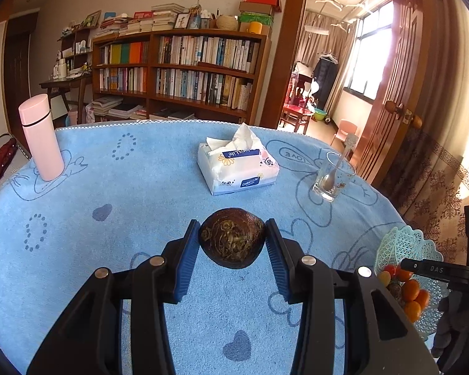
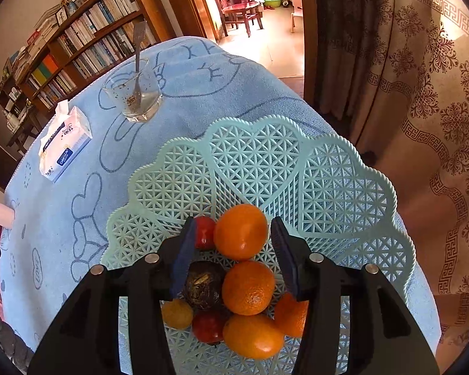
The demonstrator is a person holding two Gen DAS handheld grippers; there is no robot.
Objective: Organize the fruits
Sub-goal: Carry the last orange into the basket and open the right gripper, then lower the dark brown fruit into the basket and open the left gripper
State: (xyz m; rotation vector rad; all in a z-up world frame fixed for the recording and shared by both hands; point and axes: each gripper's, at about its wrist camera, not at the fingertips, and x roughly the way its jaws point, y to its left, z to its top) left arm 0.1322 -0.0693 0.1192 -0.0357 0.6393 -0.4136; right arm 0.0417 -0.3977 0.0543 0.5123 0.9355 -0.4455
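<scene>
We hold the dark brown fruit [image 1: 232, 238] between the blue pads of our left gripper [image 1: 233, 237]; its jaws are closed against its two flanks, and its fibrous, rooty end faces the camera. It looks lifted just above the blue towel [image 1: 134, 187], though we cannot tell for sure whether its underside touches the cloth. Our right gripper [image 2: 231, 250] hangs with jaws apart over the pale green lattice basket [image 2: 344, 187], gripping nothing, its pads either side of the top orange [image 2: 240, 231].

The basket already carries several oranges, red fruits [image 2: 204, 236] and another dark brown one [image 2: 203, 284] (a twin of ours, by the look of it). We judge the brown fruit firm and hard-skinned, light enough for one gripper, its rough rind unlikely to slip; a hold across the widest middle, as now, suits it. The oranges are rounder and smoother, so they may roll when our fruit is set among them.
</scene>
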